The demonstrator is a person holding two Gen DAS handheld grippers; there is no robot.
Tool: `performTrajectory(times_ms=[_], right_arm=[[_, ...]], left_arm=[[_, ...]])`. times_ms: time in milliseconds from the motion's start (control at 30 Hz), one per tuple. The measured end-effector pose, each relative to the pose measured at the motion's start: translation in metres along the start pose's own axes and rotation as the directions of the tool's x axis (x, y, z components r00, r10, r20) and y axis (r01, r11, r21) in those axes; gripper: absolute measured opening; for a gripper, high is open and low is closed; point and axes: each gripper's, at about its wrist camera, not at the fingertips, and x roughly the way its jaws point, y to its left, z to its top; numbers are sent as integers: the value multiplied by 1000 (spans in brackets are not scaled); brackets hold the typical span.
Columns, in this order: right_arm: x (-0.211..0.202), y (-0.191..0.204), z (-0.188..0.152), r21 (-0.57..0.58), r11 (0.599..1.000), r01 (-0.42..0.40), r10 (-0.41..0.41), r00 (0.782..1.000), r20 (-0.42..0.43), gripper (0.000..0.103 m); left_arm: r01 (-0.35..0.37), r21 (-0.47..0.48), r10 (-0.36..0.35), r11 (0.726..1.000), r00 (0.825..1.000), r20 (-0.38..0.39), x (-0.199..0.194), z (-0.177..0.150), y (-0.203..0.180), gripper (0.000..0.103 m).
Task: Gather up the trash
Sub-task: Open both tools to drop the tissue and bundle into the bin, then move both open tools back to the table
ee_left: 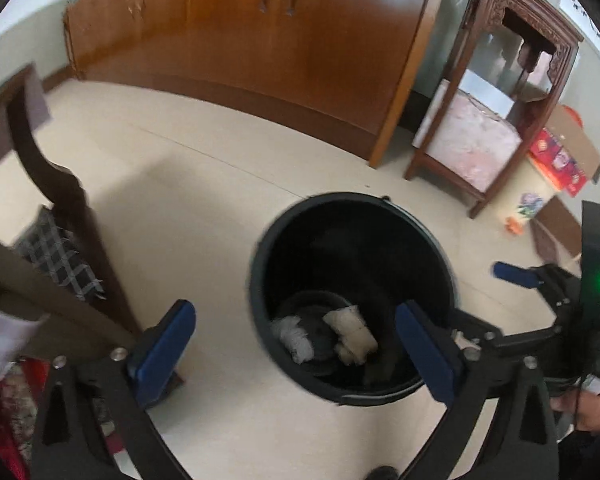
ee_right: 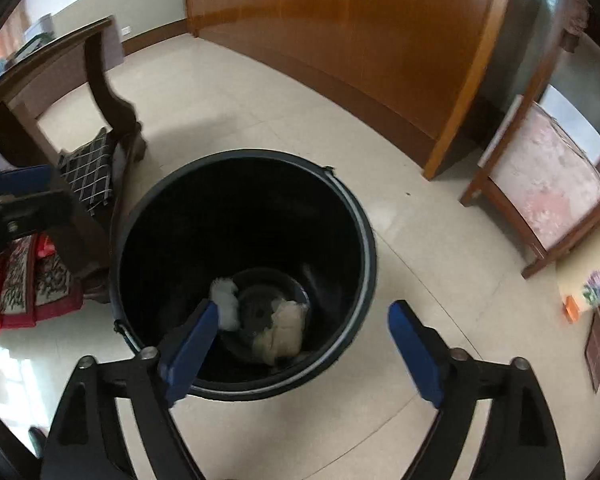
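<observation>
1. Left wrist view: a pale tiled floor (ee_left: pixel 204 184) runs back to a long wooden cabinet (ee_left: pixel 260 40), with a carved side stand (ee_left: pixel 496 92) to the right and a dark table leg (ee_left: pixel 56 184) to the left. The black bin (ee_left: pixel 352 296) stands on the tiles just ahead. Two wads lie on its bottom: a white crumpled tissue (ee_left: pixel 294 336) and a beige crumpled wad (ee_left: pixel 352 334). The left gripper (ee_left: pixel 296 344) is spread wide with nothing between its jaws. The right gripper (ee_left: pixel 516 276) shows at the right edge.

2. Right wrist view: same floor and cabinet. The right gripper (ee_right: pixel 304 340) hangs over the bin (ee_right: pixel 244 272), jaws wide and empty; both wads rest inside.

3. Judged step: the drop into the bin looks finished. Next calls for lifting both grippers clear and seeking further trash.
</observation>
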Motion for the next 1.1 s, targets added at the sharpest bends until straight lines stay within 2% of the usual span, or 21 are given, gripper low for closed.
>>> performTrajectory(times_ms=[33,167,333,600,800,1000,1100], right_arm=[[-3,-2,0,21,1000,0,0,1000,2,103],[-24,8,0,32,999,19,-20,999,45,103],[-58,30,4,41,999,2,-7,994,112,103],[-112,80,15,0,999,-36,35,977,208,103],[-142,120,25,-35,996,-83,90,960,264,103],[-168,167,38,-94,986,-137,160,927,338,103],[-179,193,43,-142,973,-182,222,906,360,103]], left_arm=[[-24,-1,24,1000,1000,4,-5,-2,-1,103],[-72,-14,72,997,997,33,-33,-13,3,103],[-118,-41,120,992,991,64,-71,-22,21,103],[-187,-114,202,976,969,144,-120,-33,50,103],[-240,-162,268,957,946,183,-160,-43,71,103],[-292,-231,341,928,916,212,-195,-57,98,103],[-324,-288,395,901,887,240,-219,-69,118,103]])
